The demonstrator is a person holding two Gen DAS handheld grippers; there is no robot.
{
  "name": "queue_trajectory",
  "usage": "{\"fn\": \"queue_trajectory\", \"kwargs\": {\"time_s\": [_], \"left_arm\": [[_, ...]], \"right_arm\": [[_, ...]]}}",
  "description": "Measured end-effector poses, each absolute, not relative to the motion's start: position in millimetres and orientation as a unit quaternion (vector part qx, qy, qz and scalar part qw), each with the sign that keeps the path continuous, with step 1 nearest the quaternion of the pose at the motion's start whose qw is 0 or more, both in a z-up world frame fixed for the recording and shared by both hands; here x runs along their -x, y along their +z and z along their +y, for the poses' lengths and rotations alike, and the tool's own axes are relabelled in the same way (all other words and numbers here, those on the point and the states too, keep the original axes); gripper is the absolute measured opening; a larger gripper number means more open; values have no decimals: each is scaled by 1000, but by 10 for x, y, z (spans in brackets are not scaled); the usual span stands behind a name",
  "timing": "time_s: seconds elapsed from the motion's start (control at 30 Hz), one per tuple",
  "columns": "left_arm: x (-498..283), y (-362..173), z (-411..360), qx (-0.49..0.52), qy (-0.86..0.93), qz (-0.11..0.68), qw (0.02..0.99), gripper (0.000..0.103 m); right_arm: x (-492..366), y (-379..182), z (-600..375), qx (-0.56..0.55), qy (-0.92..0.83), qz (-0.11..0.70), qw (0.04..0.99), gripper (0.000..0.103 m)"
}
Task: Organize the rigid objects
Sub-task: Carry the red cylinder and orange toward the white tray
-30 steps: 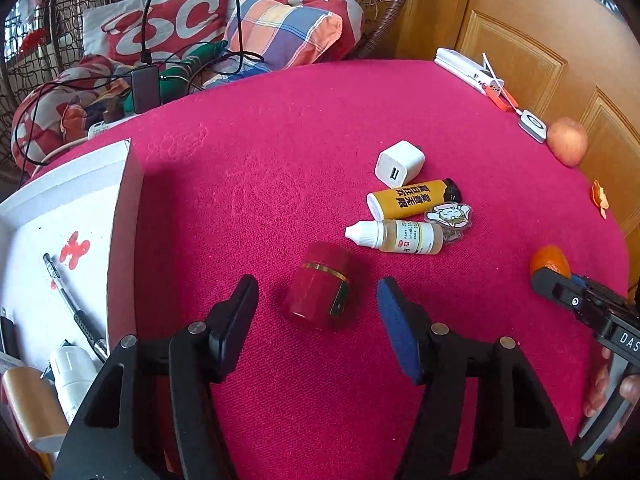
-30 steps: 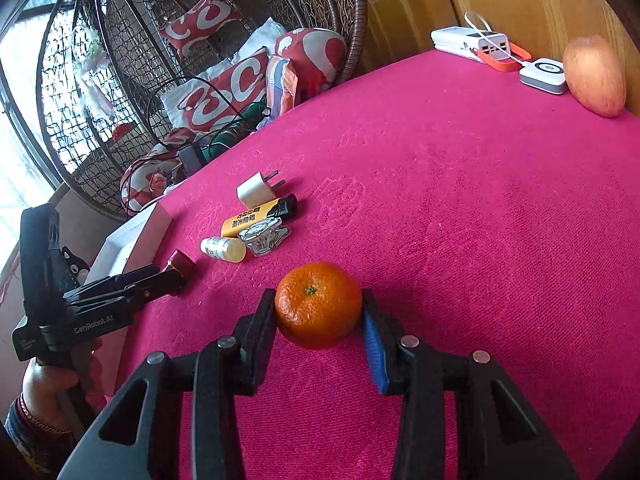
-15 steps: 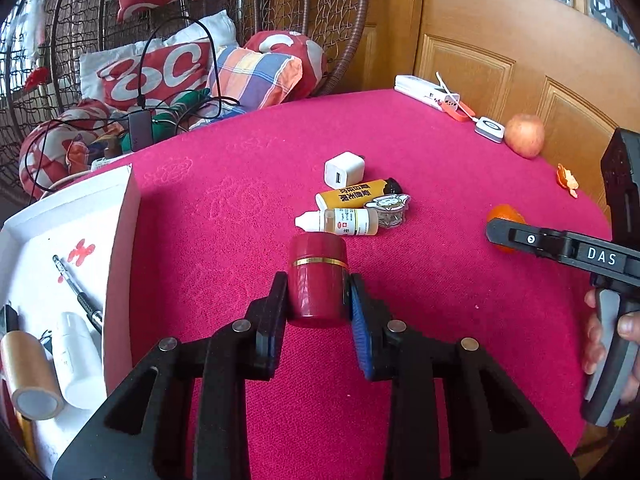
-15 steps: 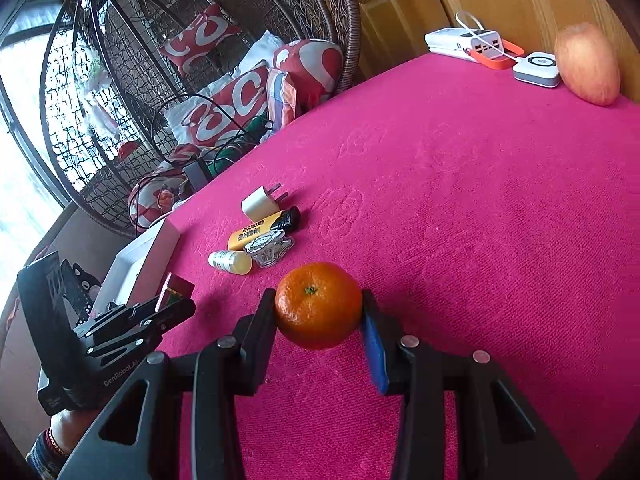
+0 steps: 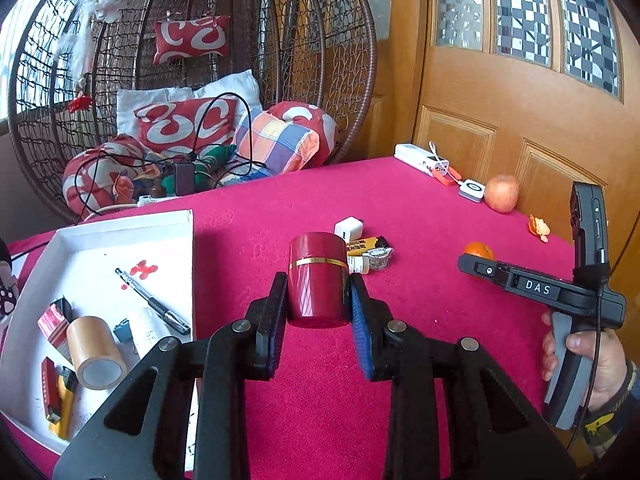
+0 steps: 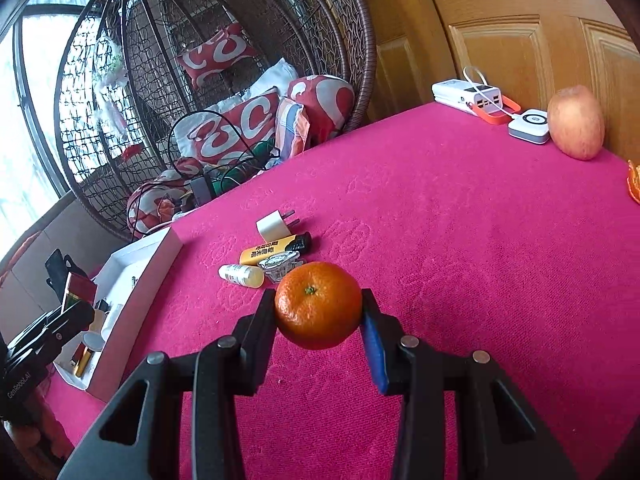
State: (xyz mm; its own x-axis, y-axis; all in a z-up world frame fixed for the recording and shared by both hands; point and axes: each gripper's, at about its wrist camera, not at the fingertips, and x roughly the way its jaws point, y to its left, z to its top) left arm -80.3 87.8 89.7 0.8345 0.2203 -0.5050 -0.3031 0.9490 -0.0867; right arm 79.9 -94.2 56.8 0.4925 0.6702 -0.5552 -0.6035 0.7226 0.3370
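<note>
Each fisheye camera looks forward and slightly down along its own gripper's fingers, close above the magenta-clothed table (image 5: 420, 208), both views sharing the white open box (image 5: 80, 248) (image 6: 136, 256) and the brown wicker hanging chair (image 5: 320, 80) (image 6: 320, 40).

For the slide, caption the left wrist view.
Left gripper holds a red jar above the pink cloth, white tray to its left.

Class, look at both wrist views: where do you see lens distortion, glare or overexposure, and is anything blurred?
Left wrist view: fisheye bends the door panels and darkens the corners; a soft highlight streaks the red canister; focus is sharp. Right wrist view: the window at far left is blown out white; the tangerine is crisp; the table edge curves.
</note>
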Motion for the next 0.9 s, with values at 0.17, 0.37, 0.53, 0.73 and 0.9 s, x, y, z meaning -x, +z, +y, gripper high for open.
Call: {"fn": "queue_trajectory", "kwargs": {"time_s": [0.17,0.37,0.53,0.73,0.9], "left_arm": [[941,971,969,98,148,237,955,29],[1109,1058,1065,106,158,218,957,29],[1238,1085,1169,113,170,208,956,29],[1407,1097,1375,135,188,196,953,29],[1569,1119,1517,142,207,185,950,29]], "right_arm": [[-659,760,-918,-45,379,316,869,40],[-539,884,-823,-41,392,302,868,40],[-475,888,-716,-36,404,309,860,40],[-366,977,-611,-24,416,301,858,40],[-260,1001,-457,-7,429,297,853,40]]}}
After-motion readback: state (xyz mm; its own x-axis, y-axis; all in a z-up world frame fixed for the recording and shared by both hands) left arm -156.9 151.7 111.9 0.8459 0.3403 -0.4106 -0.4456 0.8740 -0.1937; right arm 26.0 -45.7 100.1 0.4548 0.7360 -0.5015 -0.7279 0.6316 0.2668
